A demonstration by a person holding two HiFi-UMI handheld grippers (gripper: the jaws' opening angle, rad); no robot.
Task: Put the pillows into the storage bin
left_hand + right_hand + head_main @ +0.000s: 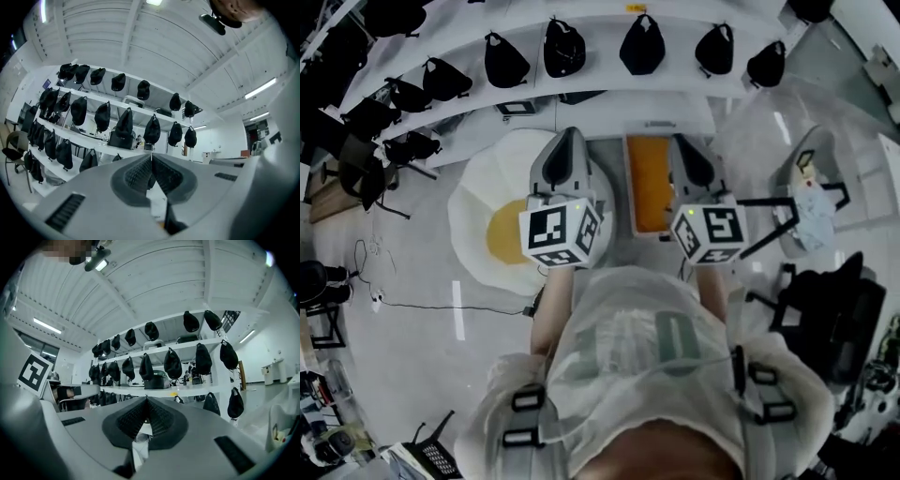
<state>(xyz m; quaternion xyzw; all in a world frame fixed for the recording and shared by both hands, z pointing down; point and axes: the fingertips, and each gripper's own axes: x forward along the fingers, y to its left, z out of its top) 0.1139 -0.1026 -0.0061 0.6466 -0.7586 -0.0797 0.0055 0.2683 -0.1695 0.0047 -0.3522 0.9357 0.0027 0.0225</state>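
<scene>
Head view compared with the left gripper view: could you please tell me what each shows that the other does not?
Only the head view: the egg-shaped pillow lying on the floor, and the marker cubes. Only the left gripper view: the ceiling lights. Both: the left gripper, jaws together with nothing between them, and the white shelves hung with black bags.

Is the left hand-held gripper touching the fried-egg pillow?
Apart. The left gripper view shows the left hand-held gripper shut on nothing, facing shelves; in the head view the fried-egg pillow lies on the floor below.
</scene>
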